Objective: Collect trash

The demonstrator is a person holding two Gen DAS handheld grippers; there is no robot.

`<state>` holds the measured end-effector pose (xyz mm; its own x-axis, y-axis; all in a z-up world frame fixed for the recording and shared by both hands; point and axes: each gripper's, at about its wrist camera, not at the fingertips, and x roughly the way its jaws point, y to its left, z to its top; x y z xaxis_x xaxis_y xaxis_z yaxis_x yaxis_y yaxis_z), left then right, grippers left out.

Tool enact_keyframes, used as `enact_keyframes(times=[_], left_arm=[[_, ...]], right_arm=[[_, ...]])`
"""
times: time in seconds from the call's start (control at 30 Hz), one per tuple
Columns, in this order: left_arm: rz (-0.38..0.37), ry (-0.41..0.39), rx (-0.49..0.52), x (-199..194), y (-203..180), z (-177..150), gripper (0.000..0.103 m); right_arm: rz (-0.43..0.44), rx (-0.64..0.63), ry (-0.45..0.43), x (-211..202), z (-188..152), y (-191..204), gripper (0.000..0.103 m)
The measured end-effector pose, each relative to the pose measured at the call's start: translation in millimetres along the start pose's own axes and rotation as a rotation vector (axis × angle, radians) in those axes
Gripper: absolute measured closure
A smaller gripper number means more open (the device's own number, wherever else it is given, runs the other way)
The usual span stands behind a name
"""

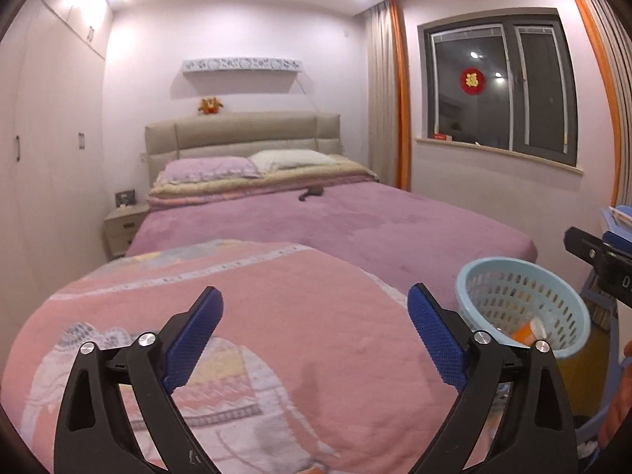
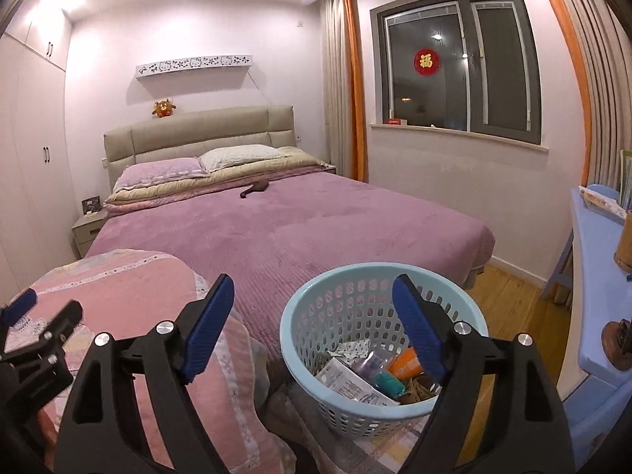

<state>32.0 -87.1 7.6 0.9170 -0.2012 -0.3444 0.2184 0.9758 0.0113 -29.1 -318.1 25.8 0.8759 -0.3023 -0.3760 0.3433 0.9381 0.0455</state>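
A light blue perforated basket (image 2: 300, 339) stands at the foot of the bed and holds trash (image 2: 367, 375): a white packet, an orange tube, a teal item and wrappers. In the left wrist view the same basket (image 1: 474, 276) sits to the right with an orange item inside. My right gripper (image 2: 312, 288) hovers open over the basket's near left rim, nothing between its blue pads. My left gripper (image 1: 316, 296) is open over the pink folded blanket (image 1: 276, 316), empty too. It also shows at the left edge as the left gripper (image 2: 23, 308) in the right wrist view.
A bed with a purple cover (image 2: 296, 229) fills the middle; a small dark object (image 2: 254, 189) lies near the pillows. A blue desk (image 2: 592, 276) stands at the right, wooden floor (image 2: 509, 296) beside it. A nightstand (image 2: 85, 233) and wardrobes are on the left.
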Motion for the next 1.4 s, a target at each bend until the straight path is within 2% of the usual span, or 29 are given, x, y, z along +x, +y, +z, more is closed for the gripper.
enact_keyframes(times=[0.07,0.17,0.43,0.73,1.4], left_arm=[[0.023,0.023,-0.001,4,4,-2,0.008],[0.008,0.059,-0.030,9,9,-2,0.008],[-0.001,0.078,-0.074,12,20,-7,0.008],[-0.005,0.078,-0.049,12,17,-9,0.008],[-0.012,0.088,-0.061,14,14,-7,0.008]], right_arm=[[0.003,0.004,-0.003,1,-1,1,0.025],[0.000,0.007,0.000,-1,-4,5,0.025],[-0.012,-0.015,-0.019,2,-1,6,0.025],[-0.006,-0.010,-0.017,-2,-3,4,0.025],[-0.004,-0.010,-0.003,0,-2,3,0.025]])
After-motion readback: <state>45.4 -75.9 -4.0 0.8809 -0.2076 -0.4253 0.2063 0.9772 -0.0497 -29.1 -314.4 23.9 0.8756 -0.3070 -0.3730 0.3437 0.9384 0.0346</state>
